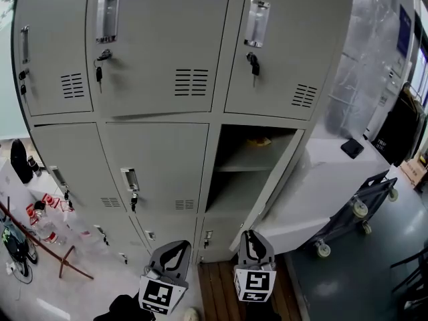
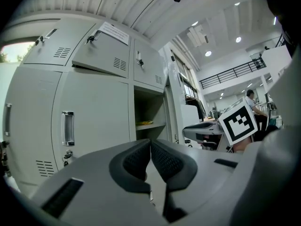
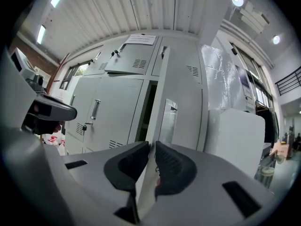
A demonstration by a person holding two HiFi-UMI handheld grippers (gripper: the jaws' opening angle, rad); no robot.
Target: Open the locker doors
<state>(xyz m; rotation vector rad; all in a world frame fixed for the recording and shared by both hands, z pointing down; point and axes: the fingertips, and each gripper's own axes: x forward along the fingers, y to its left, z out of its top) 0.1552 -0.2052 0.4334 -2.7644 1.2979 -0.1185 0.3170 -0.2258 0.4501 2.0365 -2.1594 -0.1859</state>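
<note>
The grey locker bank (image 1: pixel 160 79) has one open compartment (image 1: pixel 251 172) in the middle row at the right. Its door (image 1: pixel 314 186) is swung out to the right, and a yellow thing (image 1: pixel 259 141) lies on the shelf inside. My right gripper (image 1: pixel 251 239) is at that door's lower free corner. In the right gripper view the door's (image 3: pixel 181 102) thin edge runs between the pads, and the right gripper (image 3: pixel 151 147) is shut on it. My left gripper (image 1: pixel 172 251) hangs below the shut middle door (image 1: pixel 157 166). Its pads meet on nothing in the left gripper view (image 2: pixel 150 145). The top middle door (image 3: pixel 124 62) looks slightly ajar.
Keys hang in several locks (image 1: pixel 253 63). A wheeled cart (image 1: pixel 361 209) stands at the right, under the swung-out door. Bottles and clutter (image 1: pixel 40 226) lie on the floor at the left. A wooden board (image 1: pixel 217 289) lies by the lockers' foot. A person (image 2: pixel 250 98) is far off.
</note>
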